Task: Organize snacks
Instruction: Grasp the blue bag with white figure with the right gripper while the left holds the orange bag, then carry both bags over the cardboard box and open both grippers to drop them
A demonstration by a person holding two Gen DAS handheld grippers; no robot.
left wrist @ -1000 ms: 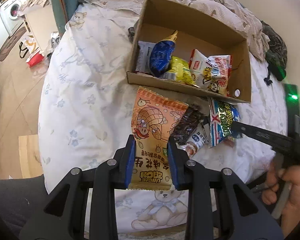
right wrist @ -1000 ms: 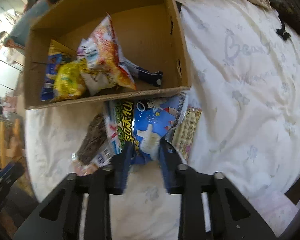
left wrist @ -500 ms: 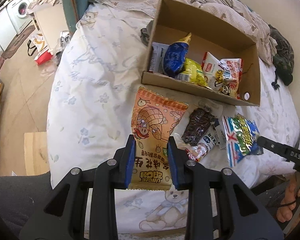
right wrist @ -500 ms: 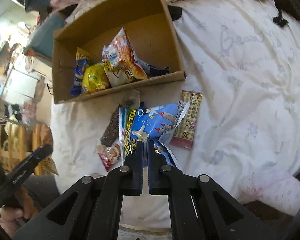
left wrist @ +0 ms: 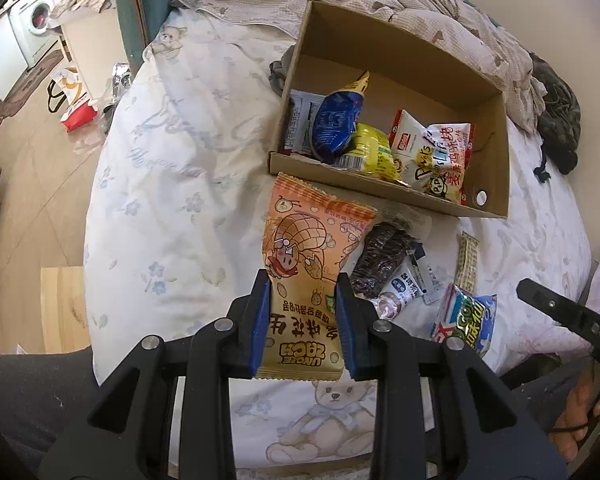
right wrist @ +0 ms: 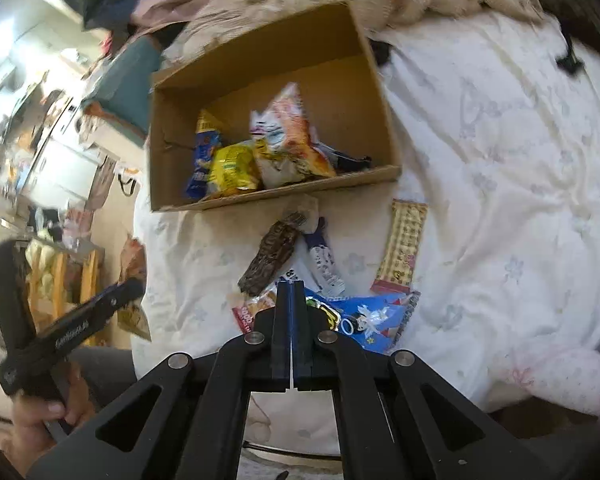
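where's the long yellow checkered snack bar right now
In the right wrist view the yellow checkered bar lies on the bedsheet, just below the cardboard box's right corner, right of the dark packet.

"UNCLE POP" is read, inverted, on the orange peanut snack bag (left wrist: 304, 276); "DAS" on the right gripper (left wrist: 592, 326).
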